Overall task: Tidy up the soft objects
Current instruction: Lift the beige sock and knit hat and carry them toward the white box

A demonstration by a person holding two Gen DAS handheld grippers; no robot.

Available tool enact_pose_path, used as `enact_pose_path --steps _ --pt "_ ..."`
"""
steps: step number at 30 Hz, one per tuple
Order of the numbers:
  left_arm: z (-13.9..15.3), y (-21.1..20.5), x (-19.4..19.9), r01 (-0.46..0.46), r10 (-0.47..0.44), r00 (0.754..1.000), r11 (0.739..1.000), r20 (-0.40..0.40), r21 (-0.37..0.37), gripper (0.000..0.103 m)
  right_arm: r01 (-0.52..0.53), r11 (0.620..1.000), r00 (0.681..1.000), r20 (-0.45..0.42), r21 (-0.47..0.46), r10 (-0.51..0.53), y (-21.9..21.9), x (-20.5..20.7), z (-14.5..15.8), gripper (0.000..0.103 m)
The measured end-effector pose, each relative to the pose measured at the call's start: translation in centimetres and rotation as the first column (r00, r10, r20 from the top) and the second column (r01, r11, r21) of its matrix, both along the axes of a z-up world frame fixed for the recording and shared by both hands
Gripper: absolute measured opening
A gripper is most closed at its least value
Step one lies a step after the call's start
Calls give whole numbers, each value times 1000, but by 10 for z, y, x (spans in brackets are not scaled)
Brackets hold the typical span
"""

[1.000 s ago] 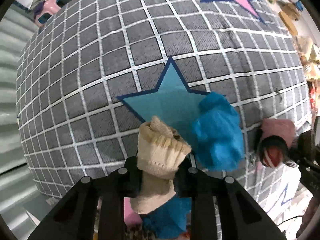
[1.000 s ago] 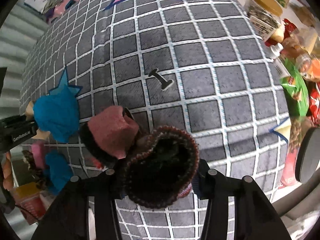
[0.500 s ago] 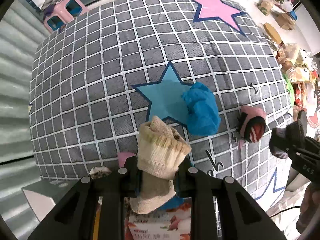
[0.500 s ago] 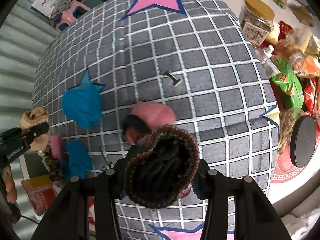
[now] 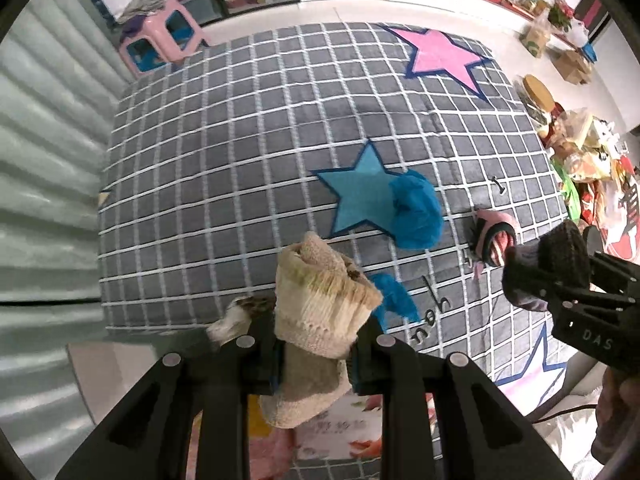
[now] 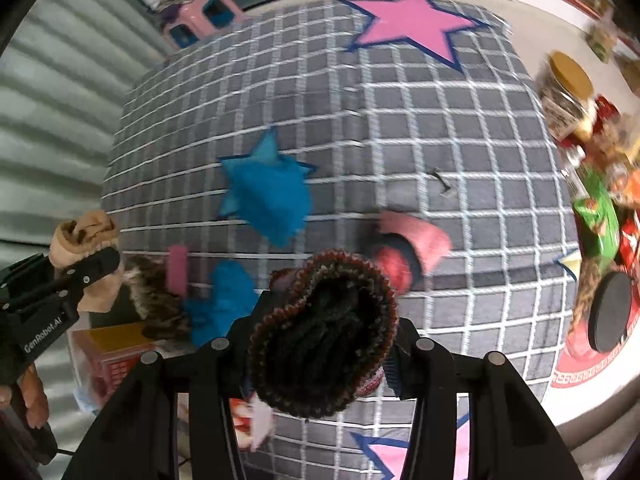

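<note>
Surface: grey checked blanket with star patches, spread on a pale floor. Nearest, left gripper, jaws clamped on a cream sock held above the blanket's edge. Right gripper, jaws clamped on a dark knitted sock. Beyond, lying on the blanket: blue sock on the blue star, pink sock beside it. Handling, judged: light, limp, compressible; best pinched at the bunched cuff. Farthest: pink stool.
</note>
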State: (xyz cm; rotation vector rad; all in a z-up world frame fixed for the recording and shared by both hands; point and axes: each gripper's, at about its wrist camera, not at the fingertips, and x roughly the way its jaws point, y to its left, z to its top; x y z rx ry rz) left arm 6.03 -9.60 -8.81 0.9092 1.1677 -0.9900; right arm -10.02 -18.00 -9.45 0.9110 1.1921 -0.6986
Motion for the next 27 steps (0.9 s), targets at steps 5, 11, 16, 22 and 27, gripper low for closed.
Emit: enact_pose_path --steps 5,11,16,22,27 --pt "17 25 19 -31 31 1000 999 3 -29 26 -68 997 997 18 -30 69 17 34 17 49" --pt "32 58 38 -58 58 998 997 3 -55 26 -128 991 991 21 -49 130 40 63 32 49" --pt "40 85 46 -62 62 998 995 -5 -73 26 -146 987 989 9 -62 147 59 73 37 49" --pt "43 112 44 -51 50 999 995 -15 -85 26 -155 986 988 -6 -68 155 86 73 40 49" --pt "45 132 40 -39 36 999 995 -27 -95 26 -154 985 988 -11 -75 154 108 72 44 49"
